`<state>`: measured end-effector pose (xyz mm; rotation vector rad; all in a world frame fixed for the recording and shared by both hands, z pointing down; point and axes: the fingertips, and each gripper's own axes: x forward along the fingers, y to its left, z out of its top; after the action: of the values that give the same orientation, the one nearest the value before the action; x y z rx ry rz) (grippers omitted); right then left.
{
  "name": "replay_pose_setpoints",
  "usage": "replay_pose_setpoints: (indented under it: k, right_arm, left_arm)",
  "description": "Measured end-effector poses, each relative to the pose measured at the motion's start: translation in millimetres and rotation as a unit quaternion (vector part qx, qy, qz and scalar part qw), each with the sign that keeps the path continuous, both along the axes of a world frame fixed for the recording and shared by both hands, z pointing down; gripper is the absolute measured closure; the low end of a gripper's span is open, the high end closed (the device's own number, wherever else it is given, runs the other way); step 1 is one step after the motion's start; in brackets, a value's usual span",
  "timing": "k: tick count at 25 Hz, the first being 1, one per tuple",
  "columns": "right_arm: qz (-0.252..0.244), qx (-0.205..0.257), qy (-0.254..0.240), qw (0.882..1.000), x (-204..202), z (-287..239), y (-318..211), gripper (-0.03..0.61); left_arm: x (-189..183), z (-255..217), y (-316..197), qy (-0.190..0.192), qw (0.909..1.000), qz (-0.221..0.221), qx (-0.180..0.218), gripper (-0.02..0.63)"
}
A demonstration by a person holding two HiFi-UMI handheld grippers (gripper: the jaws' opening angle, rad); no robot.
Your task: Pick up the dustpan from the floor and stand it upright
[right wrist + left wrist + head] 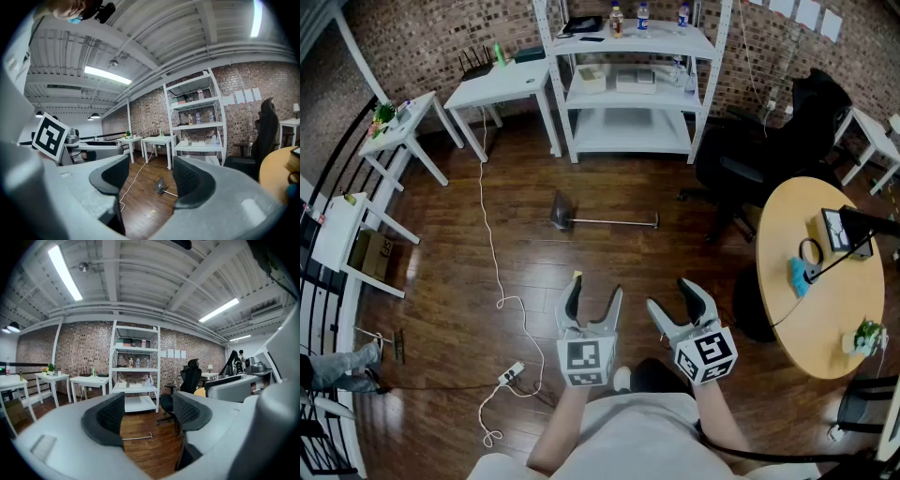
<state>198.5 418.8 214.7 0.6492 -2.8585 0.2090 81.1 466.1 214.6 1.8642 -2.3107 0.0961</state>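
Both grippers, left and right, wait near the body, jaws apart with nothing between them. The dustpan lies flat on the floor well ahead, untouched. Judged step: approach; the next move calls for advancing, lowering one gripper, and closing on the handle.

I see a dark grey dustpan, dark brown plank floor, white shelf unit and red-brown brick-patterned wall

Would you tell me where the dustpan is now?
Head view, centre: the dustpan lies on the wooden floor before the white shelf unit.
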Motion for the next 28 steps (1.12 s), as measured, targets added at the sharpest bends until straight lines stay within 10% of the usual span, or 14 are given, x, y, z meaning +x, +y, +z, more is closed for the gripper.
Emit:
replay_pose_setpoints:
  k: [11,18,22,28]
  right_arm:
    - [-0.011,-0.045,-0.005,0.999,-125,61,-196,0.298]
    - [0.021,-0.109,0.008,0.994,-195,118,-353,0.298]
    - [0.049,-0.211,-0.014,0.976,-199,162,-425,0.298]
    - [0.098,-0.294,0.001,0.951,-184,232,-476,0.298]
  left_arm:
    - [-117,58,-170,0.004,0.9990,-0.005,-0.044,0.272]
    - [-183,116,-345,-0.017,0.9848,0.077,-0.155,0.276]
    - [-191,181,-431,-0.024,0.9641,0.138,-0.226,0.268]
    - [-161,307,-496,-0.032,0.9096,0.250,-0.330,0.272]
